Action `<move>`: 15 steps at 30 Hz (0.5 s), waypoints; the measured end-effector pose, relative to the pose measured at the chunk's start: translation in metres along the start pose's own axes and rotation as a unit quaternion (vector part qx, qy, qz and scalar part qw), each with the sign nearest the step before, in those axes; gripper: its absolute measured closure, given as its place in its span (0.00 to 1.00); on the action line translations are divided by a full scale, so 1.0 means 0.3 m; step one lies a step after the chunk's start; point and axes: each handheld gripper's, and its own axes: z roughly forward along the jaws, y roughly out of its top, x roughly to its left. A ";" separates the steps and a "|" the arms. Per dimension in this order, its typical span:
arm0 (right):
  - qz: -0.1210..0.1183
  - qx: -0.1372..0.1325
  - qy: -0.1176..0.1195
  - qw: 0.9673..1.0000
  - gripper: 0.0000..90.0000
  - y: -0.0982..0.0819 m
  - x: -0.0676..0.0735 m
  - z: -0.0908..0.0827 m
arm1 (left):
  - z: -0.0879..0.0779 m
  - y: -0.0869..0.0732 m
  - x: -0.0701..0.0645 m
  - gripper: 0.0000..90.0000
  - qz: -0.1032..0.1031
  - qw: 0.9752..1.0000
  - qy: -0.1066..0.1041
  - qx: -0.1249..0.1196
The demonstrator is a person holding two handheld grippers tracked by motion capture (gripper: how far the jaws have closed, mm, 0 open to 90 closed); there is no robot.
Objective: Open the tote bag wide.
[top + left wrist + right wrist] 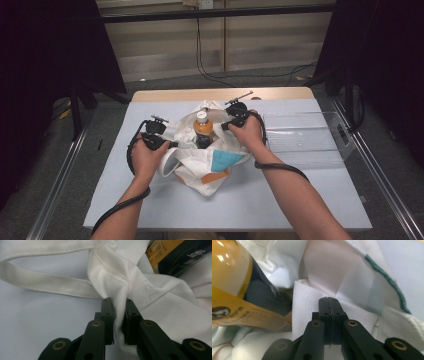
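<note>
both grippers [170, 144] [223, 125] hold the white bag [207, 172] around a bottle [203, 129].

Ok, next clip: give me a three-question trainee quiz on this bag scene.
1. True or false: the left gripper is clamped on the white bag.
2. What stands inside the bag? A) a bottle B) a cup C) a box
3. What lies on the table to the right of the bag?

Key:
1. True; white fabric is pinched between its jaws.
2. A, the bottle with an orange label.
3. A clear plastic tray.
</note>
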 end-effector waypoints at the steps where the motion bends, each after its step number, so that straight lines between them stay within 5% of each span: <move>1: -0.004 -0.002 0.001 1.000 1.00 -0.002 -0.002 0.005 | 0.002 -0.001 0.000 0.90 0.001 1.000 -0.001 0.001; 15: 0.005 0.012 -0.007 1.000 1.00 -0.016 -0.021 0.053 | 0.027 -0.029 -0.003 0.90 0.003 1.000 0.000 0.008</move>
